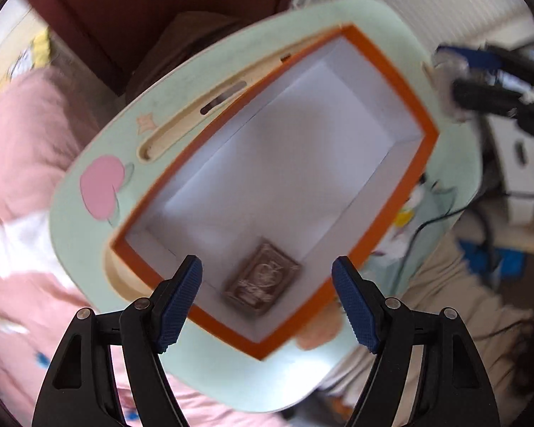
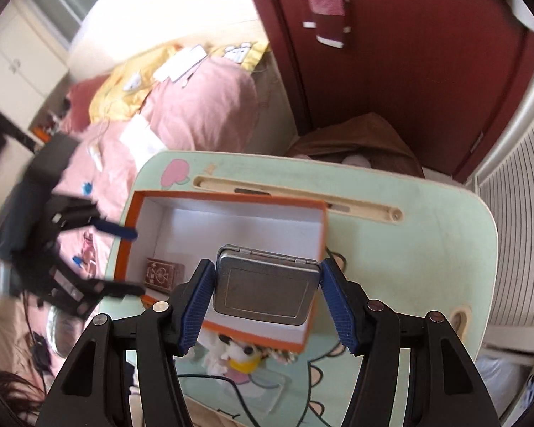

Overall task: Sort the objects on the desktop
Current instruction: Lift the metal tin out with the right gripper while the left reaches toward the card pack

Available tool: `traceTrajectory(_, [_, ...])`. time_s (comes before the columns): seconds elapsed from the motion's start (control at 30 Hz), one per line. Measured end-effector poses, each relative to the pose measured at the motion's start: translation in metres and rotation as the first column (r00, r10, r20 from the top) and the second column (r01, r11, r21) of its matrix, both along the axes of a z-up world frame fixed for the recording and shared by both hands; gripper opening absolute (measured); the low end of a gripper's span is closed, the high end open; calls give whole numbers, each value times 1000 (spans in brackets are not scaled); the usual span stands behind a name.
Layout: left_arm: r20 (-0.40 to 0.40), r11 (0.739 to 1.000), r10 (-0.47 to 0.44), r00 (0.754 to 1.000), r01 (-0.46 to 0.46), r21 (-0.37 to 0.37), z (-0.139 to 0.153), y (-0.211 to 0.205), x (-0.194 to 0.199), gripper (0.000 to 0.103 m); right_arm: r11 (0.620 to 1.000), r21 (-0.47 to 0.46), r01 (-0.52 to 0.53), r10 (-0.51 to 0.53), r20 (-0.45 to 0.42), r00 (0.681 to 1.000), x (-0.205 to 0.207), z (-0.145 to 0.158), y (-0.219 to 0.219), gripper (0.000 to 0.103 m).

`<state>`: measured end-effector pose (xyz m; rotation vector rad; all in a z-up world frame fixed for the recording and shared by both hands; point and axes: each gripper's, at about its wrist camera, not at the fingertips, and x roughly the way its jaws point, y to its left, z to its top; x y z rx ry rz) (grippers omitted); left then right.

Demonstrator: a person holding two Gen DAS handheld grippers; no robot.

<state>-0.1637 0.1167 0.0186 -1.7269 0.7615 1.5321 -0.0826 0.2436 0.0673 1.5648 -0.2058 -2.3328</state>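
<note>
Right gripper [image 2: 265, 306] closed on a flat silver tin [image 2: 265, 286], jaws pressing its two sides, tin held above the near end of an orange box [image 2: 228, 197] with a white inside. Box resting on a pale green surface [image 2: 427, 249] printed with cartoon shapes and cut with a long slot [image 2: 299, 197] along the far edge. Inside the box, near one end wall, a small brown card pack [image 1: 263, 277], lying flat, apart from the tin. Left gripper [image 1: 267, 300] with jaws wide, holding nothing, hovering over the end of the box where the pack lies; in the right wrist view, blurred, at the left side of the box [image 2: 89, 259]. Pink bedding [image 2: 203, 106] beyond the surface, a dark red door [image 2: 409, 53] behind. Possibly a small plush toy [image 2: 236, 354] just beside the near edge of the box, too hidden to be sure.
</note>
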Motion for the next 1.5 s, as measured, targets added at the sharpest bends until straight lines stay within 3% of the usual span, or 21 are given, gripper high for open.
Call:
traceTrajectory(0.1, [5,988,-127,992,127,-92,-12,18,6,76,999,-32,11,-11,1,1000,5,-1,11,60])
traceTrajectory(0.2, [29,959,-216,976,218,-182,-31,29,15,76,998,-64,22,-22,3,1000,10,-2,22,60])
traceTrajectory(0.3, [50,934,-241,969,246,-260,-53,31,16,77,995,-94,31,-31,2,1000,13,-3,31,60])
traceTrajectory(0.33, [61,930,-234,970,242,-278,-61,30,14,84,994,-101,32,-32,-1,999,13,-3,33,60])
traceTrajectory(0.4, [60,939,-211,976,219,-265,-61,30,8,87,993,-114,33,-34,-7,999,12,-3,35,60])
traceTrajectory(0.47, [3,937,-220,975,212,-277,-56,30,3,87,992,-125,31,-33,-15,999,11,-2,37,60])
traceTrajectory(0.57, [-154,939,-223,963,169,-298,-41,32,-5,86,990,-137,31,-34,-20,999,11,-1,38,60])
traceTrajectory(0.63, [-248,958,-180,952,112,-264,-24,32,-13,85,989,-144,31,-35,-22,999,12,0,39,60])
traceTrajectory(0.67, [-247,970,-148,958,91,-225,-16,32,-16,85,989,-146,32,-35,-21,999,12,0,39,60])
traceTrajectory(0.77, [-123,985,-93,988,74,-155,-4,28,-17,85,988,-151,24,-27,-18,999,12,0,37,60])
traceTrajectory(0.87, [-20,985,-44,999,40,-166,-10,24,-13,84,989,-148,8,-12,-21,1000,13,1,33,60])
traceTrajectory(0.97, [67,976,93,993,-78,-205,-25,15,-19,84,988,-155,-5,2,-22,1000,14,2,30,60])
traceTrajectory(1.07, [69,956,145,987,-122,-267,-39,12,-25,84,986,-165,-16,13,-21,1000,14,1,28,60])
traceTrajectory(1.17, [37,938,139,990,-120,-325,-44,18,-25,85,985,-171,-22,19,-17,1000,14,-1,26,61])
traceTrajectory(1.23, [58,930,151,987,-122,-347,-50,22,-24,85,984,-176,-25,22,-17,1000,15,-2,26,61])
traceTrajectory(1.5, [87,918,188,978,-144,-369,-50,34,-34,85,980,-195,-25,21,-23,1000,19,-1,29,61])
